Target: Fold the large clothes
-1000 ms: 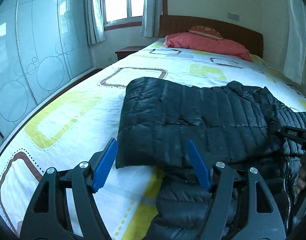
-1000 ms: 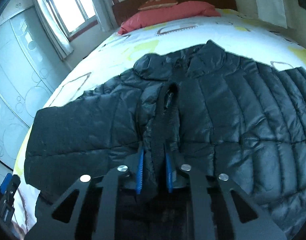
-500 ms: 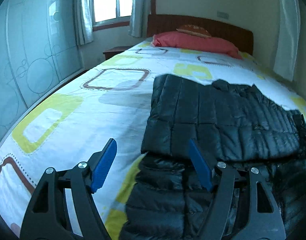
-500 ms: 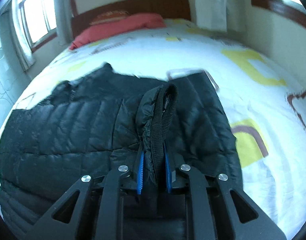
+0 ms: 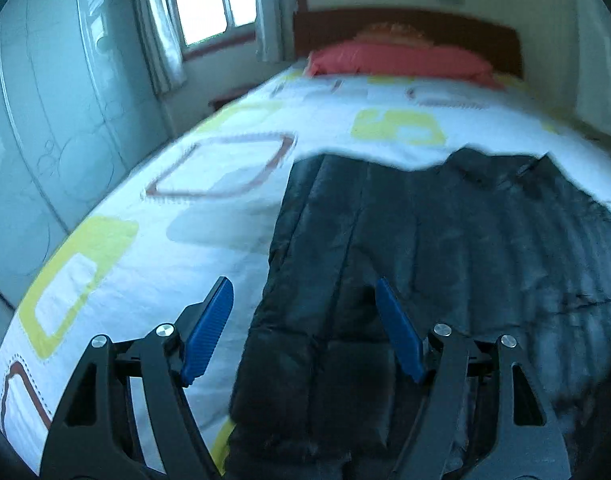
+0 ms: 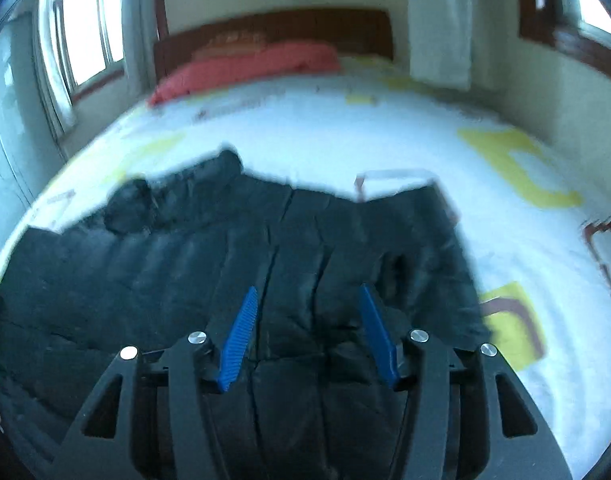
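Observation:
A black quilted puffer jacket (image 5: 445, 248) lies spread on the bed, also in the right wrist view (image 6: 209, 264). My left gripper (image 5: 303, 292) is open and empty, just above the jacket's left edge, one finger over the sheet. My right gripper (image 6: 307, 294) is open and empty, low over the jacket's right part. Both views are blurred.
The bed (image 5: 225, 152) has a white sheet with yellow and brown squares. A red pillow (image 5: 397, 60) lies by the wooden headboard (image 6: 273, 28). Frosted wardrobe doors (image 5: 45, 120) stand on the left; windows with curtains (image 6: 81, 40) are behind.
My right gripper was shut on the jacket's zipper edge, carried it to the right and has let it go; it is now open. My left gripper stayed open and shifted over the jacket's left edge.

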`<state>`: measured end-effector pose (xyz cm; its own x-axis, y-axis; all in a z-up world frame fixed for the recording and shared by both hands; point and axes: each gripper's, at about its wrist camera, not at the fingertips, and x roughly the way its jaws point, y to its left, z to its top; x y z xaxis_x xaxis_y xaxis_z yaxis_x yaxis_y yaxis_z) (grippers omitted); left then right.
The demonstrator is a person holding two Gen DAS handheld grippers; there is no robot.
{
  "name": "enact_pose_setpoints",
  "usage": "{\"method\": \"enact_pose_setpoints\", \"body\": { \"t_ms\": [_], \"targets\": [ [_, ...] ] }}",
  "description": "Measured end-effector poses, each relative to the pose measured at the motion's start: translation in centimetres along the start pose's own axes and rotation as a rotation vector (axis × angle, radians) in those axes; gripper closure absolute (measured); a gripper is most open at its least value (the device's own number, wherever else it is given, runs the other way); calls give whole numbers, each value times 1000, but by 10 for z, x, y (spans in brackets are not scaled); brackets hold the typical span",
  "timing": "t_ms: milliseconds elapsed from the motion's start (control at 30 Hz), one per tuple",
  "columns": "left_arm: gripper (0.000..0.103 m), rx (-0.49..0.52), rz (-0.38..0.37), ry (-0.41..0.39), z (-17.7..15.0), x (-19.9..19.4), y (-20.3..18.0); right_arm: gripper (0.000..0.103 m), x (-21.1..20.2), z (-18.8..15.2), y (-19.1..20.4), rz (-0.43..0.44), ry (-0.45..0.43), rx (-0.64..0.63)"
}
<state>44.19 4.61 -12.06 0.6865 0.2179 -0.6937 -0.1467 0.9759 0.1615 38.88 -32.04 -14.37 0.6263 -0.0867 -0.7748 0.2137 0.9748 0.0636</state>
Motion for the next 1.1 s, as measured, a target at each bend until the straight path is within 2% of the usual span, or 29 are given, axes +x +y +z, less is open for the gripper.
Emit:
{"method": "enact_pose_setpoints", "body": {
  "t_ms": [67, 100, 200, 267, 333, 400, 467, 633, 767, 900, 1000, 1100],
  "targets": [
    [29, 6, -19, 76, -2, 20, -2, 45, 8, -2, 1, -8, -6, -18],
    [29, -4, -31, 88, -2, 23, 0, 45, 4, 0, 3, -20, -7, -18],
    [32, -16, -12, 67, 1, 8, 4, 45, -25, -2, 10, -23, -71, -9],
    [32, -65, -26, 8, -1, -16, 10, 45, -41, -11, 21, -4, -113, -34],
    [32, -102, -73, -22, -8, -29, 9, 45, -39, -20, 32, 8, -99, -77],
    [32, -76, -95, 21, -15, -18, -4, 45, -20, -30, 38, -6, -36, -103],
    [29, -8, -53, 69, -23, 0, -19, 44, -15, -32, 36, -2, -43, -96],
    [29, -38, -70, 49, -22, -20, -6, 44, -49, -35, 22, 8, -58, -56],
    [29, -106, -60, 63, -40, -47, 23, 44, -85, -61, 2, -1, -64, -29],
    [29, -178, -42, 116, -68, -67, 68, 44, -117, -94, -23, -34, -50, -11],
    [29, -250, -33, 167, -107, -90, 103, 44, -142, -124, -48, -53, -32, 31],
    [29, -337, -62, 228, -148, -114, 135, 44, -166, -157, -73, -61, -11, 75]
  ]
}}
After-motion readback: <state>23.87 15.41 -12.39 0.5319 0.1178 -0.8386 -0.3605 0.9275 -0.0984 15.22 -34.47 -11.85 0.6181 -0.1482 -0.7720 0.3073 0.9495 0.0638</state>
